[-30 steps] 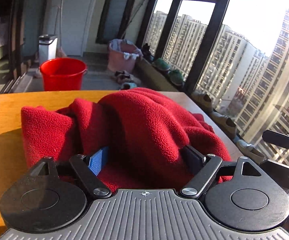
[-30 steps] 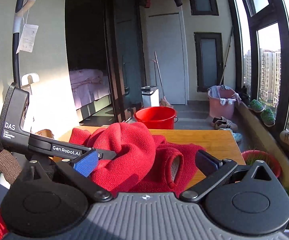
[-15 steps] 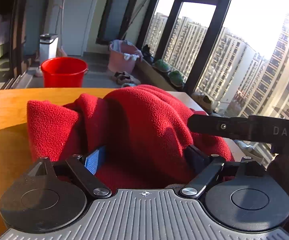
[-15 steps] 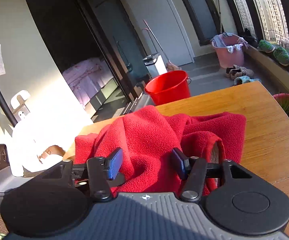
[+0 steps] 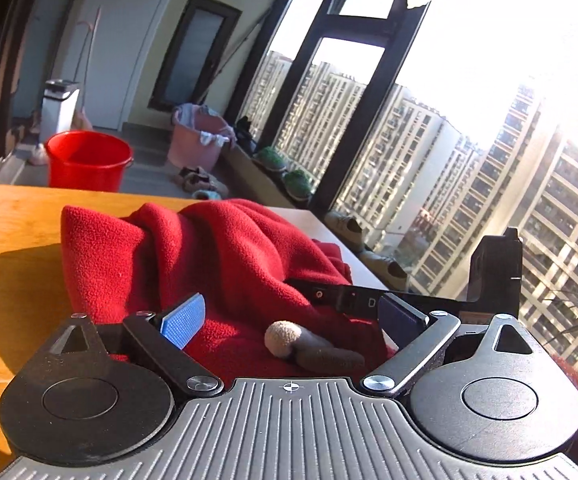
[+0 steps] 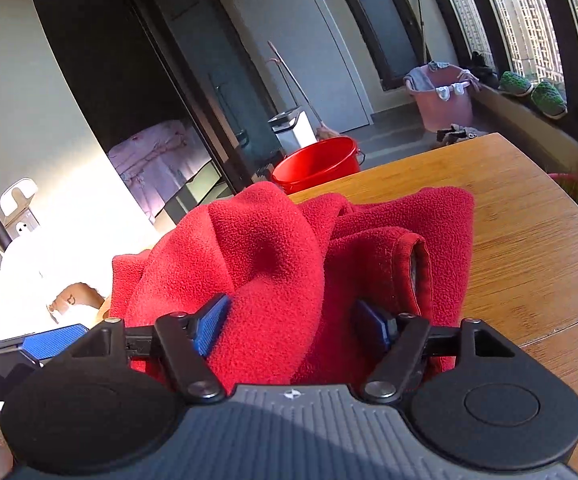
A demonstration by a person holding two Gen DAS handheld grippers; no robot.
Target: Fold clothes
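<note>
Red fleece garment (image 6: 289, 248) bunched on the wooden table (image 6: 529, 240), soft and light (best gripped at its hem), straddled by spread left gripper (image 5: 293, 316) and right gripper (image 6: 289, 320), neither clamped.

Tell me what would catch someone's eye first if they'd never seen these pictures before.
First, the red fleece garment, bunched in a heap on the wooden table, with both grippers open around its near folds: the left gripper and the right gripper. Next, the red bucket on the floor beyond the table's far edge. Then the sunlit apartment towers through the tall windows on the right.
</note>
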